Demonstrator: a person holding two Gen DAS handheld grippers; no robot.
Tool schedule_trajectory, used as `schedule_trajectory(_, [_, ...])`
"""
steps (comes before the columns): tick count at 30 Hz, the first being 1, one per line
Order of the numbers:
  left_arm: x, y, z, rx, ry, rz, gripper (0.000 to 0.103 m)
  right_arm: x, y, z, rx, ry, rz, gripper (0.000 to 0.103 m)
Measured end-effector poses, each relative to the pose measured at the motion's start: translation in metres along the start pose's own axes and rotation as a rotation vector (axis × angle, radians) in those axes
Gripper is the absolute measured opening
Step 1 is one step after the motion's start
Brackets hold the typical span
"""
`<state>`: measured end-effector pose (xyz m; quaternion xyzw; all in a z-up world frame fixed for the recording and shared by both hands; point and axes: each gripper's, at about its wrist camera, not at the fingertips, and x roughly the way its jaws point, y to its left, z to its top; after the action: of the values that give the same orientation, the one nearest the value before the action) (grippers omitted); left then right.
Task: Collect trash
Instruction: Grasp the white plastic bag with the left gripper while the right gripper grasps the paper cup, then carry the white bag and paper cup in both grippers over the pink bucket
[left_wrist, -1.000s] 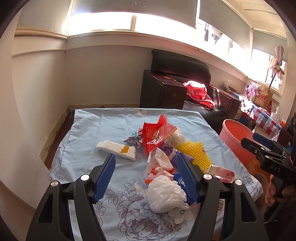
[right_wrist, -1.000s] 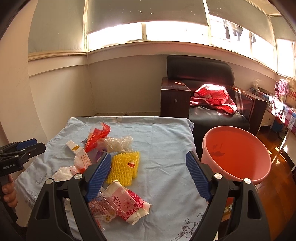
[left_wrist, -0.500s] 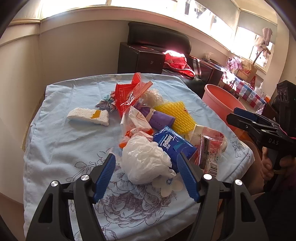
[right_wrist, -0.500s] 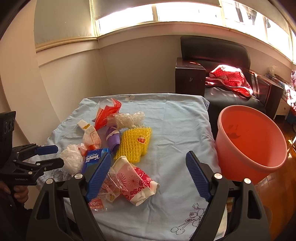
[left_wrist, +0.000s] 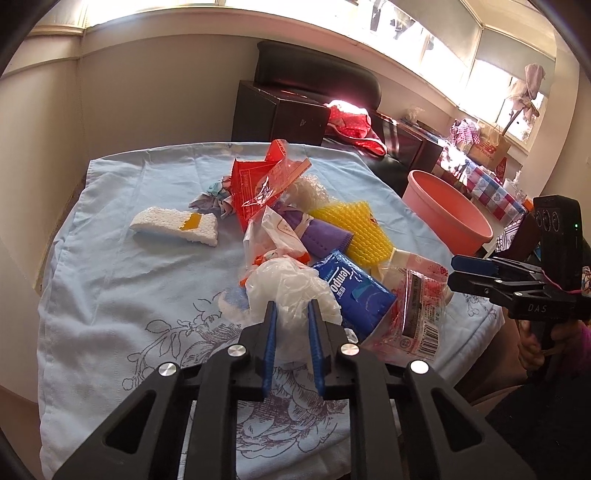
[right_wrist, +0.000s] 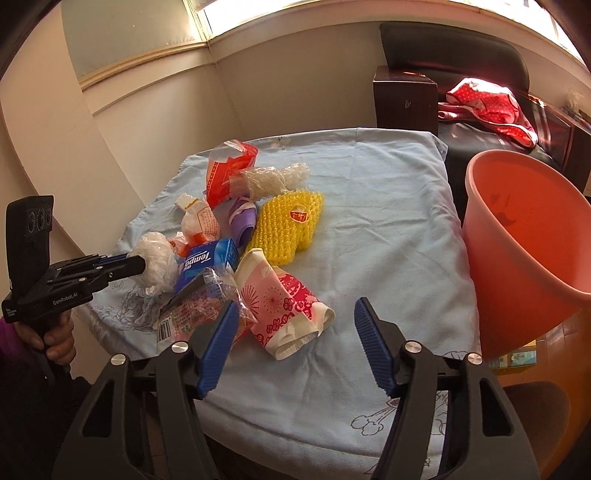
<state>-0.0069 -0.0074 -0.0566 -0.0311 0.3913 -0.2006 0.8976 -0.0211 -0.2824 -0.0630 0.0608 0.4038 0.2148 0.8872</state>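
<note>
A pile of trash lies on a table with a light blue cloth (left_wrist: 110, 266). My left gripper (left_wrist: 291, 314) is shut on a crumpled white plastic bag (left_wrist: 288, 288), which also shows in the right wrist view (right_wrist: 157, 260). My right gripper (right_wrist: 295, 328) is open and empty, just in front of a pink flowered paper cup (right_wrist: 284, 299) and a clear snack wrapper (right_wrist: 192, 306). A blue Tempo tissue pack (left_wrist: 351, 288), yellow foam net (left_wrist: 358, 229), purple wrapper (left_wrist: 321, 236), red bag (left_wrist: 258, 181) and white foam piece (left_wrist: 173, 225) lie in the pile.
A pink plastic tub (right_wrist: 528, 236) stands beside the table's right edge. A black armchair with a red cloth (right_wrist: 487, 92) and a dark cabinet (right_wrist: 404, 98) stand behind. The wall runs along the table's left and far sides.
My left gripper moved forward and closed on the white plastic bag. My right gripper dropped lower and closer to the pink cup, still open.
</note>
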Motion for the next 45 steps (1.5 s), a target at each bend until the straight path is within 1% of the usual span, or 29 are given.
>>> schedule_trajectory(1, [-0.001,0.0,0.001,0.001,-0.005,0.001,0.014,0.003,-0.002,-0.001,0.006,0.015,0.007,0.059])
schedule_trajectory(3, [-0.003,0.001,0.003,0.002,-0.011,0.005,0.014,0.009,-0.003,-0.002,0.012,0.04,0.029,0.05])
schedule_trajectory(7, [-0.006,0.002,0.006,0.003,-0.026,0.019,0.013,0.019,0.003,-0.004,-0.016,0.076,0.035,0.038])
schedule_trajectory(9, [-0.008,0.003,0.008,0.002,-0.034,0.027,0.013,0.019,0.004,-0.005,-0.025,0.076,0.029,0.032])
schedule_trajectory(11, [-0.011,0.003,0.01,0.0,-0.043,0.035,0.013,0.017,0.002,-0.005,-0.02,0.065,0.042,0.03])
schedule_trajectory(15, [-0.015,0.003,0.015,0.0,-0.063,0.05,0.013,0.013,-0.001,-0.005,-0.007,0.041,0.041,0.028])
schedule_trajectory(20, [-0.021,-0.001,0.024,0.007,-0.098,0.055,0.013,0.002,-0.01,-0.004,0.02,-0.016,0.011,0.028])
schedule_trajectory(26, [-0.023,-0.016,0.039,0.033,-0.133,0.045,0.013,-0.01,-0.02,0.0,0.053,-0.082,-0.019,0.028])
schedule_trajectory(30, [-0.019,-0.027,0.045,0.041,-0.14,0.037,0.013,-0.015,-0.038,-0.001,0.121,-0.117,-0.065,0.028])
schedule_trajectory(32, [-0.017,-0.032,0.047,0.046,-0.14,0.034,0.013,-0.02,-0.049,-0.002,0.157,-0.136,-0.104,0.028])
schedule_trajectory(35, [-0.013,-0.038,0.049,0.056,-0.133,0.031,0.013,-0.022,-0.062,-0.004,0.183,-0.126,-0.148,0.028])
schedule_trajectory(38, [-0.009,-0.044,0.051,0.065,-0.127,0.026,0.013,-0.024,-0.066,-0.008,0.171,-0.126,-0.171,0.028])
schedule_trajectory(42, [-0.005,-0.051,0.054,0.078,-0.123,0.02,0.013,-0.021,-0.065,-0.013,0.165,-0.106,-0.144,0.028])
schedule_trajectory(45, [-0.001,-0.056,0.055,0.089,-0.118,0.018,0.013,-0.014,-0.06,-0.013,0.138,-0.082,-0.129,0.028])
